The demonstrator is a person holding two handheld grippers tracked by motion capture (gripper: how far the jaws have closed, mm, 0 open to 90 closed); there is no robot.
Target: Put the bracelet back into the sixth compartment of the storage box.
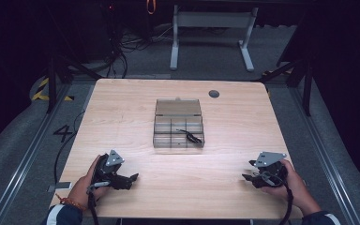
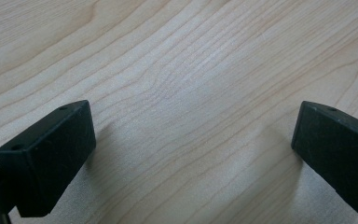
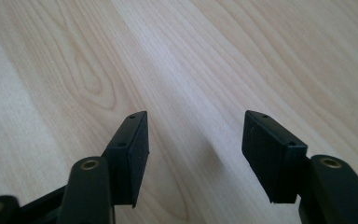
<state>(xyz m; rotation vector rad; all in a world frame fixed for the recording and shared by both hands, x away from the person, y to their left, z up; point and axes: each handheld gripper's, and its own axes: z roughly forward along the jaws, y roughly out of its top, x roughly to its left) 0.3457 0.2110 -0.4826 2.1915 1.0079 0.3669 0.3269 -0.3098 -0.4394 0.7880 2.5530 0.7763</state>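
My left tongs [image 1: 132,178] rest near the counter's [image 1: 122,108] near-left corner, jaws wide apart, holding nothing. My right tongs [image 1: 246,177] sit near the near-right corner, jaws partly open, also bare. Farther off, at mid-counter, stands the clear compartment box [image 1: 178,124], lid raised, a small black item [image 1: 191,136] inside.

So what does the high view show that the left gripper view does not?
High view: the clear compartment box at the middle of the table, lid open, a small black thing in one compartment; the right gripper and both hands; the floor beyond.
Left gripper view: a close look at the two black pads standing wide apart, nothing between them.
Both: the left gripper, open, and the light wooden table.
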